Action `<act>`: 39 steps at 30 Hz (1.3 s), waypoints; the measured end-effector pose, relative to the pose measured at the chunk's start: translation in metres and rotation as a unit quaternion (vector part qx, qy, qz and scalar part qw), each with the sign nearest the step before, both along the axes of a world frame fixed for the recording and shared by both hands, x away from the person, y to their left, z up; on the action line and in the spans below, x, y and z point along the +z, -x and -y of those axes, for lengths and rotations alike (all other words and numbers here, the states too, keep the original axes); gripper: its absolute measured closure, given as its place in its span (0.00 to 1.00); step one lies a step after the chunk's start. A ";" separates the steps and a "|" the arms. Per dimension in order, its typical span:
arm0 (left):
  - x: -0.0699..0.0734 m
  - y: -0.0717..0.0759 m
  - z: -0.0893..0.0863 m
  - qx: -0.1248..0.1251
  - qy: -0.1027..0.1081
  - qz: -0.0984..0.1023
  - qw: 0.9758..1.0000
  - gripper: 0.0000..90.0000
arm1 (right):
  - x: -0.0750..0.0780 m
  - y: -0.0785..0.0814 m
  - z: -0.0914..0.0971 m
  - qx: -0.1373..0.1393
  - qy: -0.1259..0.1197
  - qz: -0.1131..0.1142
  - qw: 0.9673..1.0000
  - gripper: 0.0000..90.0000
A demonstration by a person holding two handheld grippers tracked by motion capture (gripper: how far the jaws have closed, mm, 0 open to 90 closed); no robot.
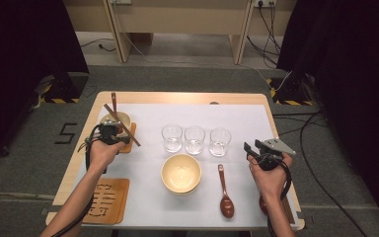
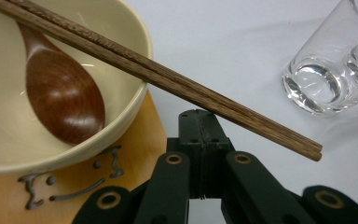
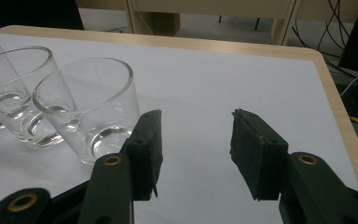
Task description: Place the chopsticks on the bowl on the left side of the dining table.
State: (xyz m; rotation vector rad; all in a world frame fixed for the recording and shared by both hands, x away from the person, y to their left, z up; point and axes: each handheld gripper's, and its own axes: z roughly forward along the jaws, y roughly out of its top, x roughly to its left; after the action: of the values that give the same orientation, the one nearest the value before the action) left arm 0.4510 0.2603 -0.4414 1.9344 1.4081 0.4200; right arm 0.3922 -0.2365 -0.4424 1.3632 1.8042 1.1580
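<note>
The left claw (image 2: 200, 123) has its jaws pressed together with nothing between them. It sits just beside the cream bowl (image 2: 51, 79) at the near edge of that bowl's wooden coaster (image 2: 140, 154). A pair of dark wooden chopsticks (image 2: 168, 79) lies across the bowl's rim, its free end reaching out over the white surface (image 2: 242, 42) and passing just above the closed jaw tips; whether the tips touch the sticks cannot be told. Inside the bowl rests a brown wooden spoon (image 2: 63, 98). To the right of the bowl, well apart from it, stand three clear glasses in a row (image 1: 194, 139).

In the high view the left hand (image 1: 101, 150) holds its claw at the bowl's near side, over the coaster. The right claw (image 3: 193, 149) stands fairly wide and holds nothing; it hovers over bare surface far to the right of the bowl, with the nearest glass (image 3: 88, 105) just beside its left jaw.
</note>
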 end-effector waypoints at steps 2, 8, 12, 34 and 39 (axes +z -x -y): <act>-0.001 -0.002 0.003 0.001 0.001 0.001 1.000 0.99 | 0.000 0.000 0.000 0.000 0.000 0.000 1.000 0.60; -0.002 -0.009 0.010 -0.003 0.006 0.002 1.000 0.99 | 0.000 0.000 0.001 -0.001 -0.002 -0.001 1.000 0.60; -0.003 -0.011 0.012 -0.005 0.010 0.005 1.000 0.99 | 0.000 0.000 0.002 -0.001 -0.001 0.000 1.000 0.60; 0.045 -0.035 -0.032 0.040 -0.028 0.079 0.996 0.99 | -0.001 -0.001 0.000 -0.001 -0.002 -0.001 1.000 0.60; 0.046 -0.064 -0.030 0.046 -0.052 0.074 0.995 0.99 | -0.002 -0.001 0.000 0.001 -0.004 -0.001 1.000 0.60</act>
State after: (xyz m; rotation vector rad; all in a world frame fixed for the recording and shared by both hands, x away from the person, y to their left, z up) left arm 0.5153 0.2902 -0.3950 1.8818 1.4066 0.6797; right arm 0.3931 -0.2364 -0.4440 1.3668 1.8053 1.1668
